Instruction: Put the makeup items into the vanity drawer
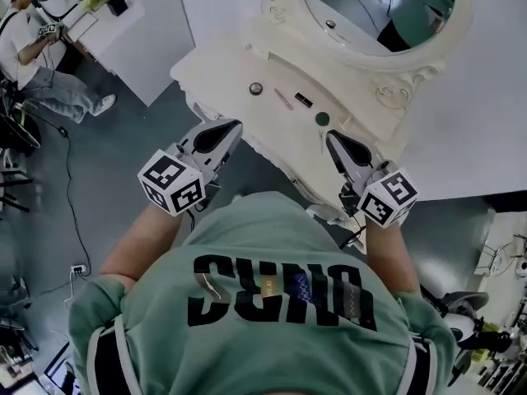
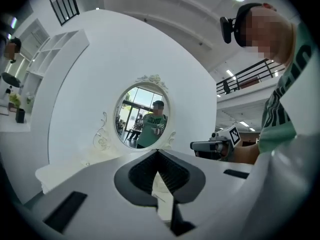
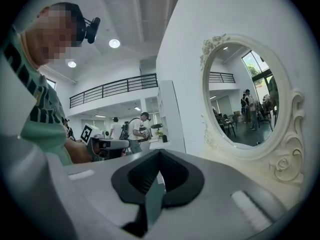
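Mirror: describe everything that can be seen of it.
The mirror is an oval pane in a cream-white frame that looks like carved, painted wood or resin, with a floral crest on top, scrolls at the sides and a rose low down. It stands upright at the back of the vanity top, joined to it, against a white wall. The glass looks whole and clean; it reflects the room and, in the left gripper view, the person in a green shirt.

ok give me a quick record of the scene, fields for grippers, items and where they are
left gripper: shut, empty, by the vanity's front edge
right gripper: shut, empty, by the vanity's front edge
vanity top: cream, below an oval mirror
items on top: round dark compact, pink stick, black tube, green round pot
held: nothing
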### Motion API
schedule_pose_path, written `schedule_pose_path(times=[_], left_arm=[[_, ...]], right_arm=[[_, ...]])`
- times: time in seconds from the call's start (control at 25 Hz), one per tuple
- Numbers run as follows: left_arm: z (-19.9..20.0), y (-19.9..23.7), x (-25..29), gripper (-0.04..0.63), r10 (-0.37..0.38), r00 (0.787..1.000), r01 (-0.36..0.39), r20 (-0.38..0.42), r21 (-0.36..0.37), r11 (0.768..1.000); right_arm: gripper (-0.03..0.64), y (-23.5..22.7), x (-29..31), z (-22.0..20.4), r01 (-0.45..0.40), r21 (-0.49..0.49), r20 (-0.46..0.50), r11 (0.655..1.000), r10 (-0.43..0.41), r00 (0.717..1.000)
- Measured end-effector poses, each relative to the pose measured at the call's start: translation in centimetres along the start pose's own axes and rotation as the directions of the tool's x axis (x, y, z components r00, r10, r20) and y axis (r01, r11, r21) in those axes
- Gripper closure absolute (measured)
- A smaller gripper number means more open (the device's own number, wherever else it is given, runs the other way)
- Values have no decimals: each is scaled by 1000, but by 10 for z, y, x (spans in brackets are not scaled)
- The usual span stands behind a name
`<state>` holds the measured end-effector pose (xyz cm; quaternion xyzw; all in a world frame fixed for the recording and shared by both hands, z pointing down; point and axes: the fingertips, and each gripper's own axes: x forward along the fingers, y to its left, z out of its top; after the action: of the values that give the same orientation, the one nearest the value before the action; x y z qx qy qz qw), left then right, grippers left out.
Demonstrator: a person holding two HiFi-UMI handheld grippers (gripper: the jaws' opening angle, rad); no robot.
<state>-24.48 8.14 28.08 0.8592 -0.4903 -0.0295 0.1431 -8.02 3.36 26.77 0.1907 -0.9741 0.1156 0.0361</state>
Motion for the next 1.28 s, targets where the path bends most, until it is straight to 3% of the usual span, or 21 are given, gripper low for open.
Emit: schedule_pose_path(times=[0.16,0.36,0.76,1.04,1.16,1.28], left_arm=[[7,46,35,592,-20,1000,19,-17,-20,1000],[-16,66,80,592,-7,998,4,-62,-56,998],[-67,120,135,592,124,973,-128,-196,-11,992],[-143,198,174,591,244,895,-237,-372,67,969],[-173,226,191,545,265,858,-238,-440,115,964],[-205,250,202,483,283,808,-241,-518,149,959]], right_arm=[[607,-31,29,2,40,13,-32,999,-40,999],[607,-76,38,-4,55,58,-63,997,-51,997],[607,-124,85,-30,-52,60,-126,997,59,990],[607,-126,127,-72,-108,57,-182,993,117,976],[607,-126,138,-91,-120,69,-211,990,132,968],[607,-127,142,-108,-115,94,-230,989,134,964]])
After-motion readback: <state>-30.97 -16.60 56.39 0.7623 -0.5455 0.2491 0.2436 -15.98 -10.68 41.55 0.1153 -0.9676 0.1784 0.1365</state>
